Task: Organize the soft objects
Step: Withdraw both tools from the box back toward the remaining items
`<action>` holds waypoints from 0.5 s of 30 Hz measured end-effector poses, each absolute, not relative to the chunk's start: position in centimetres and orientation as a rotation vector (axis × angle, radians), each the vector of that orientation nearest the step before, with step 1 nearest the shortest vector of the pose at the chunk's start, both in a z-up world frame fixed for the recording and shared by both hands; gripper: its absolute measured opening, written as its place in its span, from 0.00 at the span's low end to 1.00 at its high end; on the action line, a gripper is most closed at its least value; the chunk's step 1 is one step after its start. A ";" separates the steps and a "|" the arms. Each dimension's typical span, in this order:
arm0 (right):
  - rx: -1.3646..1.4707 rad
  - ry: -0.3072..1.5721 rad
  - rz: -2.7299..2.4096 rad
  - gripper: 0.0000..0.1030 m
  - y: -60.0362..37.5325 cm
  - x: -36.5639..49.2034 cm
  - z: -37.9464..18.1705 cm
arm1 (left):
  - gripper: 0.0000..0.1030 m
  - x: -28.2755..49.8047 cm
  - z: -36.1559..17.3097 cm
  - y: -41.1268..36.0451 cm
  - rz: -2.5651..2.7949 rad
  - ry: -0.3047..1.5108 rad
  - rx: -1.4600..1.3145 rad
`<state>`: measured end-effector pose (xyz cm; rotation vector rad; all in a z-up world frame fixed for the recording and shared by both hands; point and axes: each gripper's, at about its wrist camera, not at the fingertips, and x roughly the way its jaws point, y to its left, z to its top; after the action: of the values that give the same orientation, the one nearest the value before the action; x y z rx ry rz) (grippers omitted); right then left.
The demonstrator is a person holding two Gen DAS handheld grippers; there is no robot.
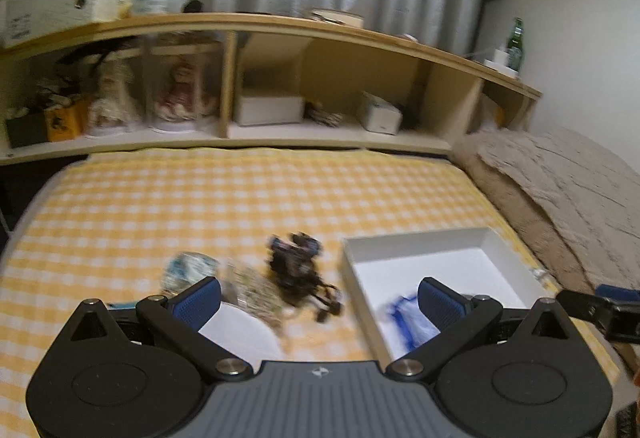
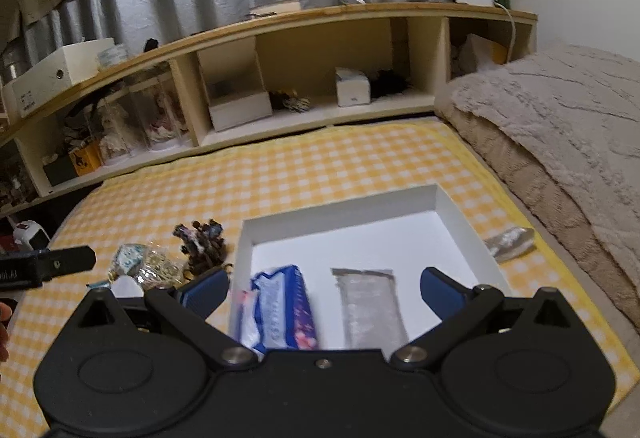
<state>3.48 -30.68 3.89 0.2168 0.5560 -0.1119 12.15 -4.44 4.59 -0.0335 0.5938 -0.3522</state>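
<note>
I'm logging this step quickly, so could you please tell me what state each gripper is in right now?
Left gripper: open, holding nothing.
Right gripper: open wide above the white box, holding nothing.

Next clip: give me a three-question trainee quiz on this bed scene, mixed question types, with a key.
1. True or false: the white box on the yellow checked sheet is empty.
2. Multiple choice: the dark scrunchie bundle lies (A) inside the box, (B) on the sheet outside the box's left wall, (C) on the wooden shelf.
3. Short answer: how do the jaws of the right gripper stand, and is anything between its pads?

Key
1. False: a blue-and-white packet and a clear flat packet lie inside.
2. B
3. Wide open, gripping nothing; it hovers over the box.
</note>
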 end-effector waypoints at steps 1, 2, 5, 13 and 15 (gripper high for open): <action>0.213 0.550 -0.108 1.00 -30.3 3.7 3.8 | 1.00 12.4 4.7 -3.9 -0.335 0.588 -0.034; 0.208 0.547 -0.109 1.00 -29.8 4.0 3.8 | 1.00 12.7 4.9 -3.4 -0.316 0.583 -0.036; 0.191 0.518 -0.099 1.00 -28.4 4.7 3.7 | 1.00 13.7 5.2 -1.5 -0.252 0.580 -0.055; 0.105 0.449 0.022 1.00 -24.1 7.0 3.7 | 1.00 16.6 5.2 3.1 -0.100 0.600 -0.106; 0.107 0.449 0.046 1.00 -23.1 7.9 3.6 | 1.00 17.3 5.1 4.1 -0.070 0.613 -0.116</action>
<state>7.86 -23.08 3.62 0.1067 0.4486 0.0459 17.33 4.05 5.07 -0.1163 0.6125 -0.0702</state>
